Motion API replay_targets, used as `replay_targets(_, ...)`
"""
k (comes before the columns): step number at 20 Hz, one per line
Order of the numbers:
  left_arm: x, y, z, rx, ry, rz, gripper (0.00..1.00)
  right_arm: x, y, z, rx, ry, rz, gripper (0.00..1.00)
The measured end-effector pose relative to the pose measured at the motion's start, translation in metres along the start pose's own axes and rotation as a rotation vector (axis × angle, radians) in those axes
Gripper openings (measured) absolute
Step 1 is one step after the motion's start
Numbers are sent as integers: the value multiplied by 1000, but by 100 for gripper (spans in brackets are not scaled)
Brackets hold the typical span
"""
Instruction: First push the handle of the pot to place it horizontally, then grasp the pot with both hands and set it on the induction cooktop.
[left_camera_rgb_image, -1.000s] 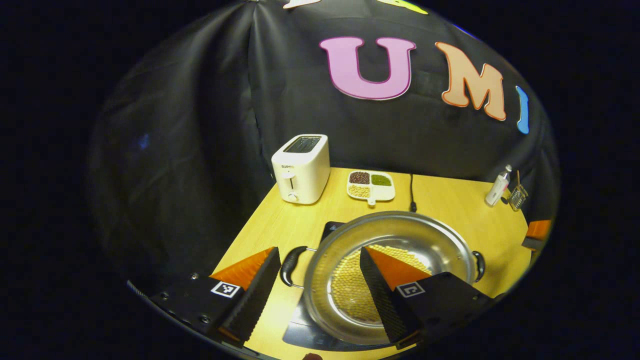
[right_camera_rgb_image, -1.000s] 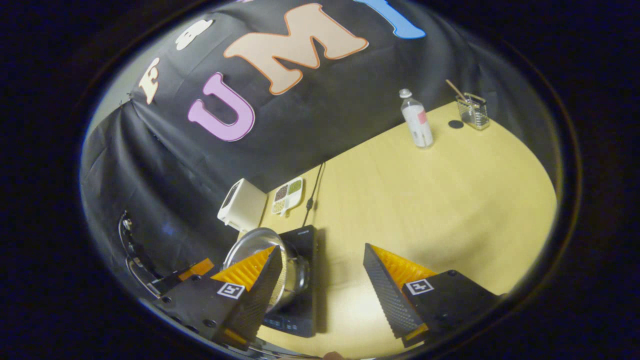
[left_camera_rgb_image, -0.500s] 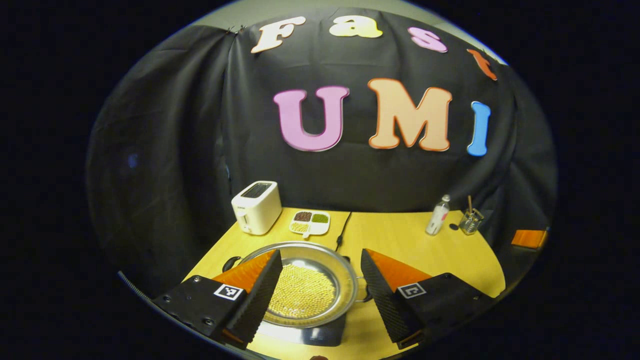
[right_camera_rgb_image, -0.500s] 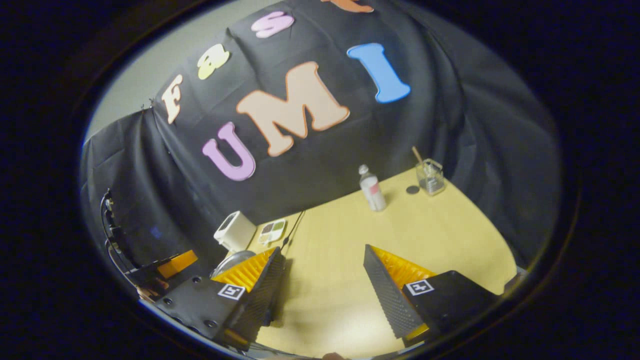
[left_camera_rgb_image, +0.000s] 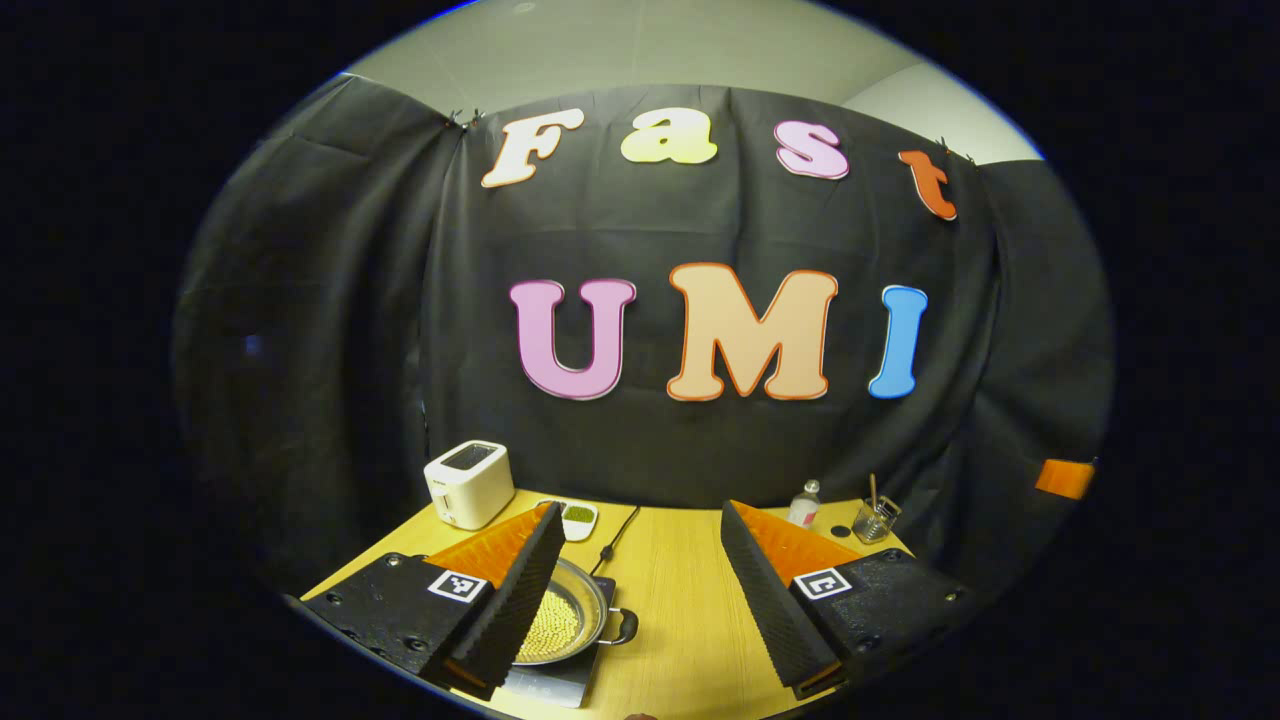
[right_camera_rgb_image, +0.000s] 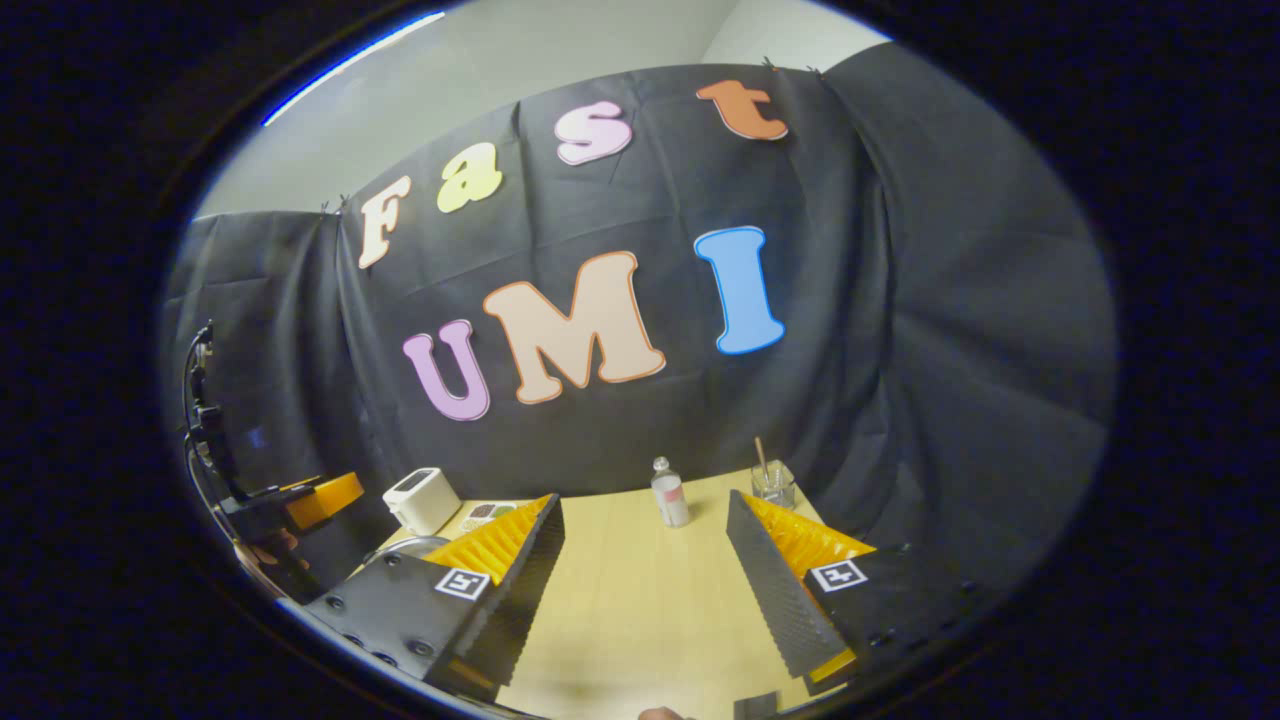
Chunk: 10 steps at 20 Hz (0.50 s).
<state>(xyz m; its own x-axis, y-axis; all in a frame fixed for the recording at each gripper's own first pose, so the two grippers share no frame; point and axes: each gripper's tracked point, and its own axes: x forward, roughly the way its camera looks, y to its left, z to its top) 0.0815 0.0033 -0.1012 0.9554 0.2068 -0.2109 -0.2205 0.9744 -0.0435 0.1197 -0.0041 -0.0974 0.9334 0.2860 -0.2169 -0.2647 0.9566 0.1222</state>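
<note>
The steel pot (left_camera_rgb_image: 572, 620) holds yellow beans and rests on the black induction cooktop (left_camera_rgb_image: 548, 682) at the table's near left. One black side handle (left_camera_rgb_image: 622, 627) points right. My left gripper (left_camera_rgb_image: 638, 507) is open and empty, raised well back from the pot, and its left finger covers part of the pot. In the right gripper view a sliver of the pot's rim (right_camera_rgb_image: 408, 547) shows behind the left finger. My right gripper (right_camera_rgb_image: 644, 498) is open, empty and held over the table's right half. The left gripper (right_camera_rgb_image: 305, 500) and the hand holding it show at the far left.
A white toaster (left_camera_rgb_image: 468, 484) and a divided bean dish (left_camera_rgb_image: 579, 516) stand at the back left, with a black cable (left_camera_rgb_image: 611, 538) running to the cooktop. A small bottle (left_camera_rgb_image: 803, 503) and a glass with a stick (left_camera_rgb_image: 873, 519) stand at the back right.
Both grippers have drawn back and tilted up from the pot, which now looks small and low in view. The pot stays on the cooktop. Both stay open.
</note>
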Motion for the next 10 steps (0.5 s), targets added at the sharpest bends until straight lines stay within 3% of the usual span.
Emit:
replay_targets(6,-12,-11,26,2,-99,23,96,-19,-14,32,-74,-79,-68,92)
replay_targets(10,-20,-15,19,36,-94,31,94,-25,-18,26,-86,-64,-76,93)
